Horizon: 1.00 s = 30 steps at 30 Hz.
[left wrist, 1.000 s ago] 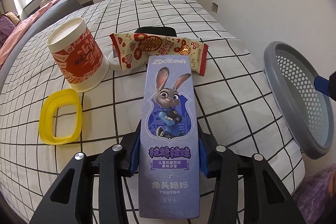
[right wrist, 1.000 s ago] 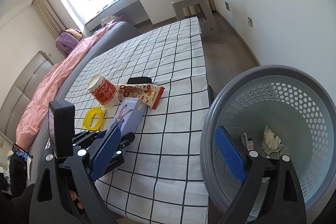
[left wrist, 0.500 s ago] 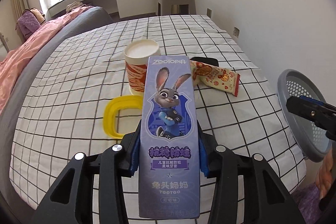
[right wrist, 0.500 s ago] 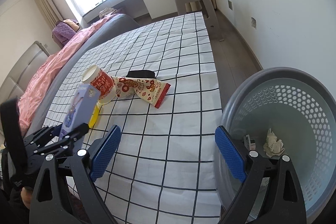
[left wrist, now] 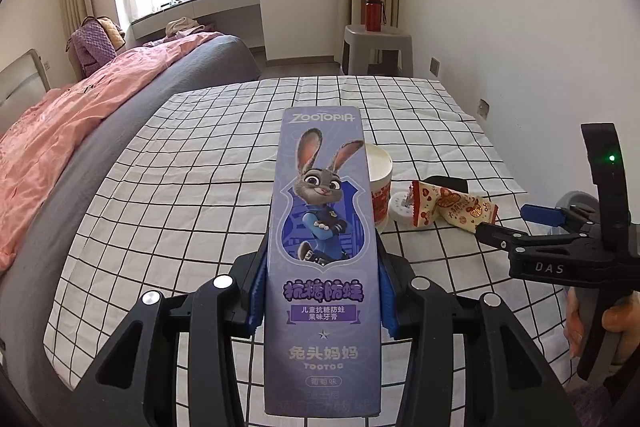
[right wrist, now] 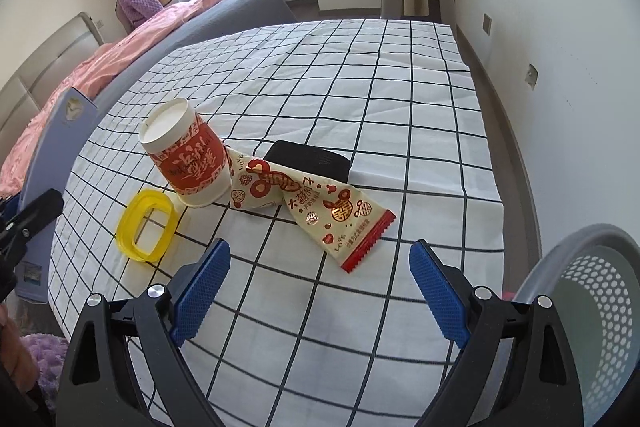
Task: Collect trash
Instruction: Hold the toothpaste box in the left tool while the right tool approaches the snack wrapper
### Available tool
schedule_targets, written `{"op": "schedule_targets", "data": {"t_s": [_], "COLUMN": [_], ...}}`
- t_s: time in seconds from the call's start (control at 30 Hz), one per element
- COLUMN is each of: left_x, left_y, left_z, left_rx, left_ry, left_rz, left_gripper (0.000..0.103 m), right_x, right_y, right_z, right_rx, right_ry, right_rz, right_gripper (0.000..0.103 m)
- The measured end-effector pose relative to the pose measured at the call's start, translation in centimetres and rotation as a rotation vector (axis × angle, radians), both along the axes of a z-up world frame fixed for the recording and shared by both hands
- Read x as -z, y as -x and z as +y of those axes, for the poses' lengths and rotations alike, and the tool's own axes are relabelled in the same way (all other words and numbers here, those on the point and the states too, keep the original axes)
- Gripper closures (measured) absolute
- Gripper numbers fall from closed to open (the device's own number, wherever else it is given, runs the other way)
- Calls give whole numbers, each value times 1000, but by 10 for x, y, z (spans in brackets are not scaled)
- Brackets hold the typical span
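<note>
Left hand-held gripper [left wrist: 320, 301] is clamped on the purple Zootopia toothpaste box [left wrist: 324, 247], held up over the checked bed [left wrist: 200, 187]. Only the right wrist view shows the yellow ring [right wrist: 146, 225] and grey mesh basket [right wrist: 592, 291]; right hand-held gripper [right wrist: 320, 293] gapes wide, empty, above the snack wrapper [right wrist: 316, 203].

the tall purple cardboard box with a cartoon rabbit [left wrist: 322, 247] says "zootopia" at the top. lower down it has big purple chinese words, 抗糖防蛀, then a small band with 儿童抗糖防蛀 果味牙膏. under a little star it says 兔头妈妈 and "tootoo".

the black plastic gripper at the right edge [left wrist: 548, 227] has "das" in pale letters on its side.

the cream and red snack wrapper [right wrist: 320, 203] says "love" twice. the red and white paper cup [right wrist: 188, 159] has big white chinese writing, too bent to read.
</note>
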State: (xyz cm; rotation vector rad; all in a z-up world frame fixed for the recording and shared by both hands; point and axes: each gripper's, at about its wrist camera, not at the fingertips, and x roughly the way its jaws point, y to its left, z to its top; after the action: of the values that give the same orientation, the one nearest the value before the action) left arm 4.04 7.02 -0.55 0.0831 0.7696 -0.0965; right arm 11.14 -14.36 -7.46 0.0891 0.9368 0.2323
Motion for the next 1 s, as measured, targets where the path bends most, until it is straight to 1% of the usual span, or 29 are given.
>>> {"op": "schedule_targets", "data": {"t_s": [0.17, 0.37, 0.5, 0.87, 1.0], "left_x": [4, 8, 9, 10, 10], "left_y": [-2, -8, -9, -9, -10], "left_z": [6, 7, 10, 13, 15], "left_rx": [-28, -48, -56, -57, -66], "left_ry": [12, 21, 28, 39, 43], "left_rz": [-1, 9, 15, 22, 27], "left_gripper": [60, 60, 60, 60, 60], "right_x": [5, 12, 20, 29, 28], "right_y": [-22, -38, -46, -42, -38], "right_z": [-3, 0, 3, 16, 18], "right_rx": [3, -20, -33, -83, -105], "right_ry": [-6, -24, -34, -22, -40], "right_rz": [12, 38, 70, 92, 98], "right_gripper": [14, 14, 14, 14, 14]}}
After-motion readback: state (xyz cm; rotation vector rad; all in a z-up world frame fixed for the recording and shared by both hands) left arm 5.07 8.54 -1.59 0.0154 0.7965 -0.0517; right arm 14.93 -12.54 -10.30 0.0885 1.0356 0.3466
